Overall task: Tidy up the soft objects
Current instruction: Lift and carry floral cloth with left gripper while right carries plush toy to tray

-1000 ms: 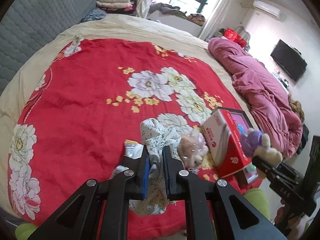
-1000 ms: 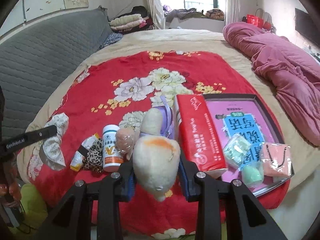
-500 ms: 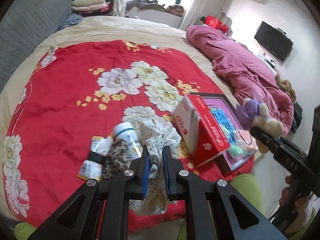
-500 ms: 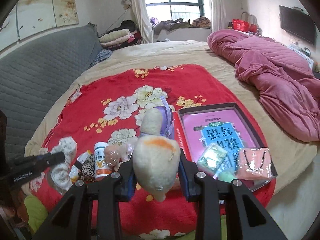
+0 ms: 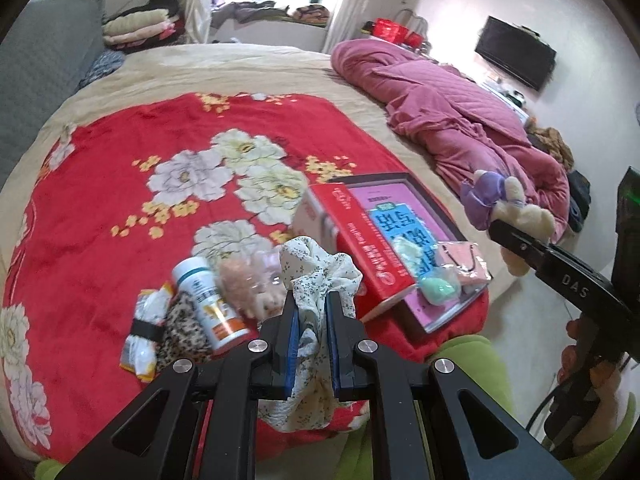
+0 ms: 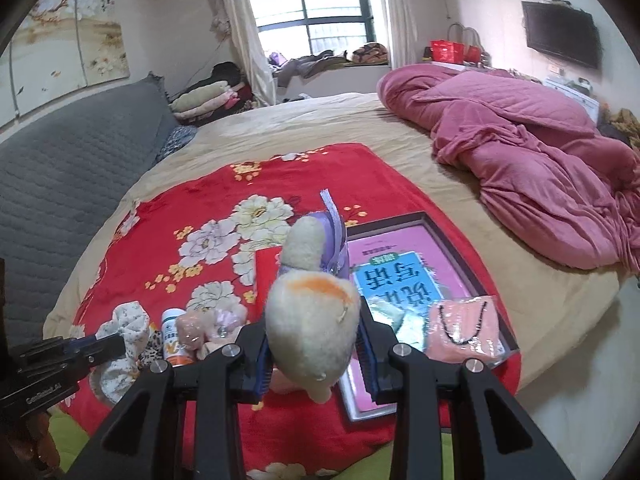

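My left gripper (image 5: 311, 308) is shut on a white flowered cloth (image 5: 316, 276) and holds it in the air over the near edge of the bed. The cloth also shows in the right wrist view (image 6: 124, 332). My right gripper (image 6: 316, 336) is shut on a cream plush toy with a purple bow (image 6: 312, 312), held above the shallow box with the pink book (image 6: 404, 256). The toy also shows in the left wrist view (image 5: 508, 208). A pink plush toy (image 5: 244, 284) lies on the red flowered blanket (image 5: 120, 184).
A red tissue box (image 5: 352, 236) leans on the shallow box. A pink pouch (image 5: 464, 260) and green soft items (image 5: 438, 286) lie in it. A white bottle (image 5: 208, 304), a leopard-print item (image 5: 180, 332) and a packet (image 5: 146, 328) lie at front left. A pink quilt (image 6: 532, 172) is heaped at right.
Both grippers have pulled back and risen from the bed, each still holding its item. More of the room shows in both views.
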The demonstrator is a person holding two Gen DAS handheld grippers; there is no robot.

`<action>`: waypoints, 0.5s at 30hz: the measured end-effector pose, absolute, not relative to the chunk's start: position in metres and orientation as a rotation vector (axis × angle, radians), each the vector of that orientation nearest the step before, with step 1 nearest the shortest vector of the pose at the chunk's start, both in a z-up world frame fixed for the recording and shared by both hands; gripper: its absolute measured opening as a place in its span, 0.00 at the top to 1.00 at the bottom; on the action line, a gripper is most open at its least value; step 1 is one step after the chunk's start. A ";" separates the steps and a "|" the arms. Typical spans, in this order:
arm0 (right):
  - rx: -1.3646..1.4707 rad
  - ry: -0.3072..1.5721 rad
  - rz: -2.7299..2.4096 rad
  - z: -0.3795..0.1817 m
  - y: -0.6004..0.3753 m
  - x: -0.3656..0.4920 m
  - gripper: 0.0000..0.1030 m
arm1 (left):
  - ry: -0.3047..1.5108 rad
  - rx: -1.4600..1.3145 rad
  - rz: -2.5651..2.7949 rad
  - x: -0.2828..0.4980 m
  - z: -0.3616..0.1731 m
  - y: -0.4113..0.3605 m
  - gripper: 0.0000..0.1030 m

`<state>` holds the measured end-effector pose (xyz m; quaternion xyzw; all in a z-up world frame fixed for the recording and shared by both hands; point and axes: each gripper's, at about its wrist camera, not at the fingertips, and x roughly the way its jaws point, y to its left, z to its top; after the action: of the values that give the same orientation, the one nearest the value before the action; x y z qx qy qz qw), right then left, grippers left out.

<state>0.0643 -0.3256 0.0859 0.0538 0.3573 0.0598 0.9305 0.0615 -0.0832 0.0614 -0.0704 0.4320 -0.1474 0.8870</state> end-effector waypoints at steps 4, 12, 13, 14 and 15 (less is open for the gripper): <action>0.131 0.719 0.090 0.090 -0.348 0.062 0.65 | 0.883 -0.129 -0.340 0.065 0.071 -0.103 0.88; 0.184 0.693 -0.003 0.096 -0.401 0.059 0.65 | 0.872 -0.076 -0.433 0.076 0.083 -0.157 0.88; 0.190 0.690 -0.016 0.096 -0.408 0.059 0.65 | 0.872 -0.070 -0.442 0.078 0.083 -0.164 0.88; 0.198 0.688 -0.023 0.096 -0.414 0.058 0.65 | 0.875 -0.064 -0.453 0.081 0.083 -0.172 0.88; 0.204 0.688 -0.026 0.096 -0.419 0.058 0.65 | 0.878 -0.061 -0.461 0.084 0.082 -0.178 0.88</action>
<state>0.0579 -0.4187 0.0962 0.0997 0.3367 -0.0128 0.9362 0.0841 -0.1782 0.0818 -0.0293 0.4210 -0.2209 0.8792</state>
